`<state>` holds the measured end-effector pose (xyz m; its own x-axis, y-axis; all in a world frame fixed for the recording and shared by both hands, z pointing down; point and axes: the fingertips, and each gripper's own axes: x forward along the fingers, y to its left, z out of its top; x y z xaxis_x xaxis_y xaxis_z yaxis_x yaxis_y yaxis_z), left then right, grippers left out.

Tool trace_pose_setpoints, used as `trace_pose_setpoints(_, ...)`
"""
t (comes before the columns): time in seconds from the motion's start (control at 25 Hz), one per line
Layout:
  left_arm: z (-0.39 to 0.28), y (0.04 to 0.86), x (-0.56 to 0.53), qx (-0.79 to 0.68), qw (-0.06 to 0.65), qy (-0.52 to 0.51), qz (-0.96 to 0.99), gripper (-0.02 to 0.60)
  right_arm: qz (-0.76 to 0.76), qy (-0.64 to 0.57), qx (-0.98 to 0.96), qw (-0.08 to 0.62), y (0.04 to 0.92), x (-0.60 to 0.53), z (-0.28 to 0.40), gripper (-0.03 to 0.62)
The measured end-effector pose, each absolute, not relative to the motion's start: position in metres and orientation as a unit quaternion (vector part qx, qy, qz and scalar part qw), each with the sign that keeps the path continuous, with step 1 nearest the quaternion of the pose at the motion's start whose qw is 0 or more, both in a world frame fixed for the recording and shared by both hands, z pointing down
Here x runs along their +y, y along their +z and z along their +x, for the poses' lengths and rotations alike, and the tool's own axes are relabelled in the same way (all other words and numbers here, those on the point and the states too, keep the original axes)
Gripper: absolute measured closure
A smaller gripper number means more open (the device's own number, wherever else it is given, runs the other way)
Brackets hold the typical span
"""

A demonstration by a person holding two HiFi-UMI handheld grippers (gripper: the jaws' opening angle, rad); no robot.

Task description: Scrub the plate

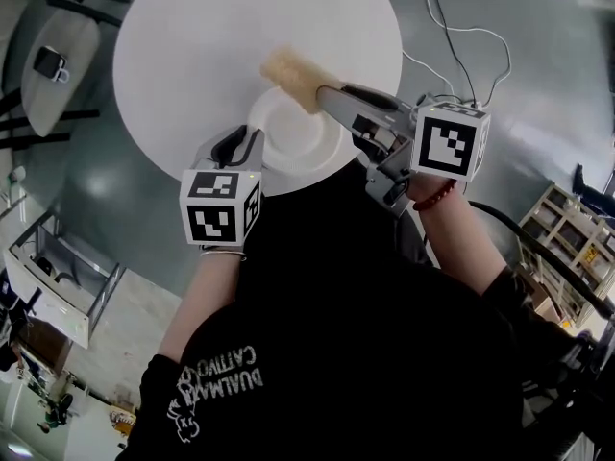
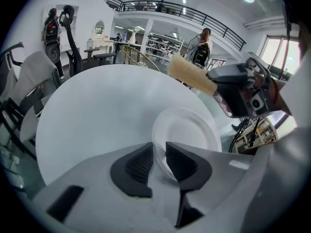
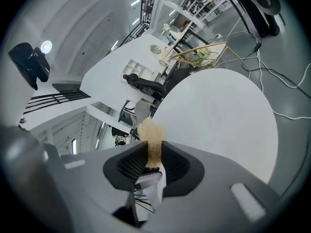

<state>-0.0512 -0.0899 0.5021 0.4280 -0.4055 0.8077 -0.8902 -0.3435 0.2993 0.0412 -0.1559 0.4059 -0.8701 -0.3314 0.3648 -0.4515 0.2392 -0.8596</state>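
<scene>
A white paper plate (image 1: 293, 142) lies at the near edge of the round white table (image 1: 202, 36). My left gripper (image 1: 242, 148) is at the plate's near-left rim. In the left gripper view the plate (image 2: 187, 130) has its rim between the jaws of the left gripper (image 2: 158, 161), which stand narrowly apart; I see no pad pressing on it. My right gripper (image 1: 329, 100) is shut on a tan scrubbing sponge (image 1: 291, 77), held over the plate's far edge. The sponge (image 3: 151, 132) sticks out past the pads of the right gripper (image 3: 154, 154).
A grey chair (image 1: 53, 60) stands left of the table. White cables (image 1: 452, 27) trail on the floor at the upper right. A wooden shelf (image 1: 567, 229) is at the right and a white rack (image 1: 48, 277) at the lower left.
</scene>
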Motion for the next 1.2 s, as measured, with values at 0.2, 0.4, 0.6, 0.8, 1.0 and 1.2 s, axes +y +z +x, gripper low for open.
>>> trace_pose_setpoints(0.2, -0.054, 0.500, -0.094, -0.438, 0.389, 0.309, 0.749, 0.515, 0.244, 0.556, -0.792, 0.065, 0.410, -0.153, 0.032, 0.505)
trace_pose_setpoints(0.4, -0.055, 0.497, -0.099, -0.447, 0.388, 0.298, 0.749, 0.526, 0.263, 0.520, -0.805, 0.113, 0.428, -0.148, 0.015, 0.508)
trace_pose_setpoints(0.6, -0.059, 0.495, -0.097, -0.454, 0.401, 0.281, 0.744, 0.529, 0.268, 0.446, -0.832, 0.193, 0.443, -0.136, -0.010, 0.511)
trace_pose_setpoints(0.8, -0.062, 0.494, -0.099, -0.459, 0.406, 0.274, 0.741, 0.529, 0.246, 0.443, -0.833, 0.222, 0.455, -0.123, -0.029, 0.510)
trace_pose_setpoints(1.0, -0.064, 0.497, -0.097, -0.460, 0.410, 0.266, 0.741, 0.529, 0.253, 0.445, -0.826, 0.236, 0.465, -0.120, -0.032, 0.511)
trace_pose_setpoints(1.2, -0.067, 0.500, -0.092, -0.460, 0.412, 0.261, 0.742, 0.529, 0.273, 0.453, -0.816, 0.234, 0.468, -0.122, -0.030, 0.511)
